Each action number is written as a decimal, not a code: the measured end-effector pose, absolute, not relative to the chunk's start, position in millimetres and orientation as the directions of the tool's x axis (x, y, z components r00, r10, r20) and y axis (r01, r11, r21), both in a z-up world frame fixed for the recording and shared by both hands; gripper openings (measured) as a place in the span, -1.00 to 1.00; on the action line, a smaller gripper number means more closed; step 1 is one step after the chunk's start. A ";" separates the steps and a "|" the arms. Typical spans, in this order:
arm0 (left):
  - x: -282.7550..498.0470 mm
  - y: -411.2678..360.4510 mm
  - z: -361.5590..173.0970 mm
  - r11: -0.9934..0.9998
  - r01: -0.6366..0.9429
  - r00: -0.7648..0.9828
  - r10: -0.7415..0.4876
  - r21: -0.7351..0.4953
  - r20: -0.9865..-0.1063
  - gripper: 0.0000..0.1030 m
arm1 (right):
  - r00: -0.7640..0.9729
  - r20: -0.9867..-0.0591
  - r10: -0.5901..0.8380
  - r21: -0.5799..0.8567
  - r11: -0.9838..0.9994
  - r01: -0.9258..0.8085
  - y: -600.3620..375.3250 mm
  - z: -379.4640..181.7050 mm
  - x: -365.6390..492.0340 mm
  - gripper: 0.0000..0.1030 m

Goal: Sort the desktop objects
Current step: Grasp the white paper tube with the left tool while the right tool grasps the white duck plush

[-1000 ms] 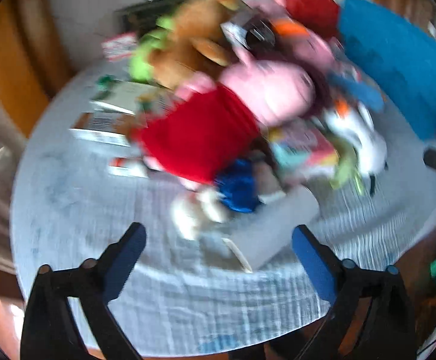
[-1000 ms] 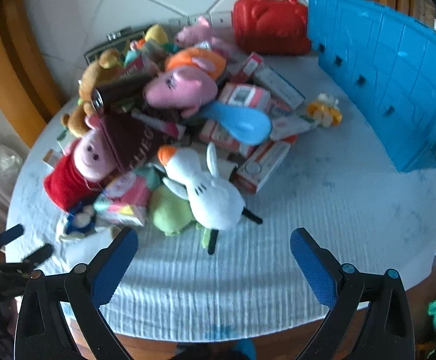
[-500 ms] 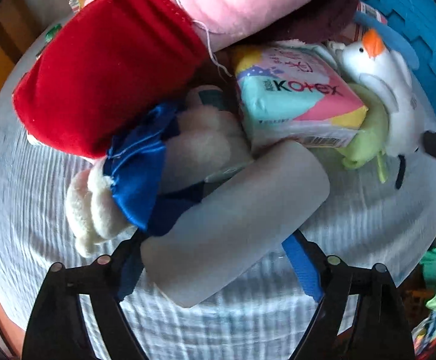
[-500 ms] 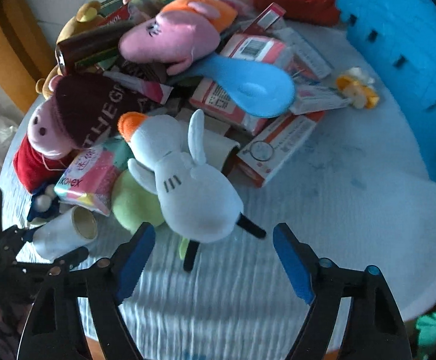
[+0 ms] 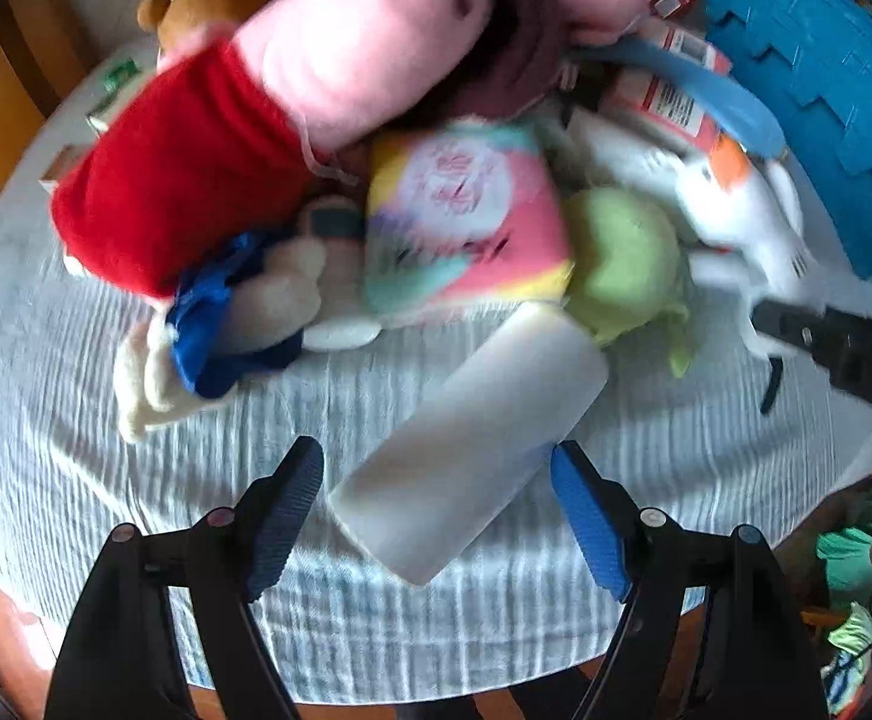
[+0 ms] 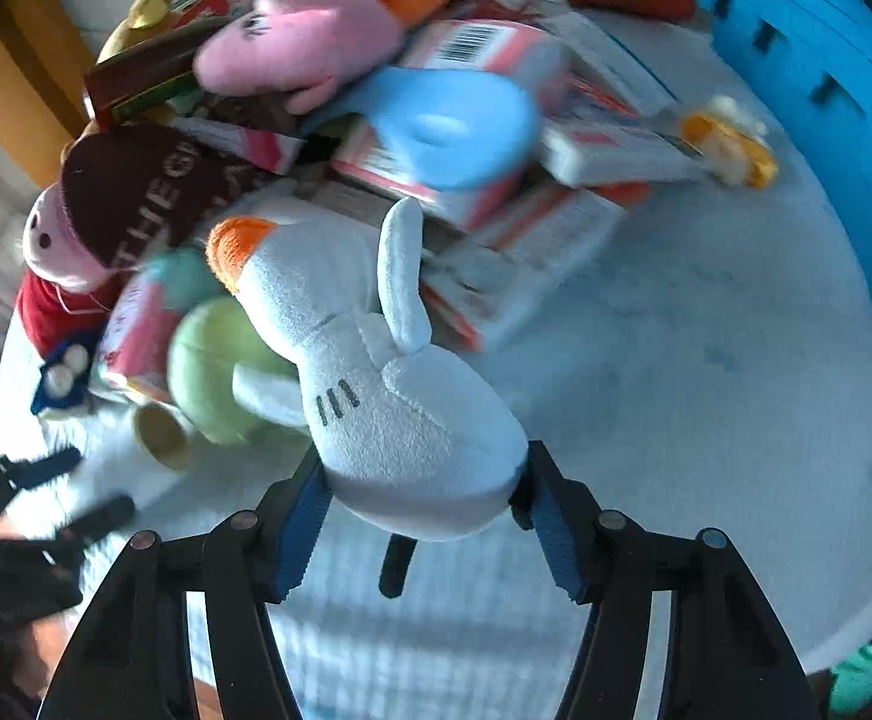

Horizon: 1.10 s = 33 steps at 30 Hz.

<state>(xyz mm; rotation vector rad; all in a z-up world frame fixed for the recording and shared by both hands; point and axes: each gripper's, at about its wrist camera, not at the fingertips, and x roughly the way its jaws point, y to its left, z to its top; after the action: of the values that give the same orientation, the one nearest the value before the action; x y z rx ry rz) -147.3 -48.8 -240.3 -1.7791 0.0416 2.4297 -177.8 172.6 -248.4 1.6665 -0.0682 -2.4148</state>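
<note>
Table (image 6: 706, 396) under white cloth carries the heap; blue crate (image 6: 808, 60) stands at its far right edge. White goose plush (image 6: 375, 384), at the near edge, sits between my right tongs (image 6: 423, 534), apparently clenched on its tail; squeeze low, lift straight. My left tongs (image 5: 436, 510) remain released, straddling the white tube (image 5: 472, 450), now nearer than before.

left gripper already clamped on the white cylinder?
No: the left gripper has its jaws spread either side of the white cylinder, with visible gaps at both pads.
</note>
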 end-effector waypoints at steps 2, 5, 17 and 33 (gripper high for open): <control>-154.0 -32.7 -247.9 -0.991 -0.134 -0.280 0.054 -0.017 -0.958 0.51 | -0.337 -0.920 -0.199 0.157 -0.976 0.150 181.0 -251.1 -176.6 0.21; -154.4 -13.8 -258.9 -0.983 -0.160 -0.265 -0.049 0.094 -0.963 0.50 | -0.333 -0.916 -0.225 0.176 -0.969 0.170 185.8 -253.6 -177.7 0.29; -124.2 -24.1 -190.9 -0.999 -0.038 -0.342 -0.010 0.025 -0.940 -0.13 | -0.382 -0.867 -0.320 0.256 -0.944 0.209 200.8 -224.8 -173.5 0.20; -191.4 15.5 -50.1 -0.982 -0.190 -0.713 0.150 -0.017 -0.685 -0.13 | -0.720 -0.662 -0.206 0.186 -0.977 0.109 245.7 -41.2 -181.5 0.20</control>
<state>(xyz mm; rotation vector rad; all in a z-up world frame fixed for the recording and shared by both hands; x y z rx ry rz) -191.4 15.5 -50.1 -1.0924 0.0806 2.7476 -181.5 245.7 -41.2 1.0860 -0.1995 -2.7582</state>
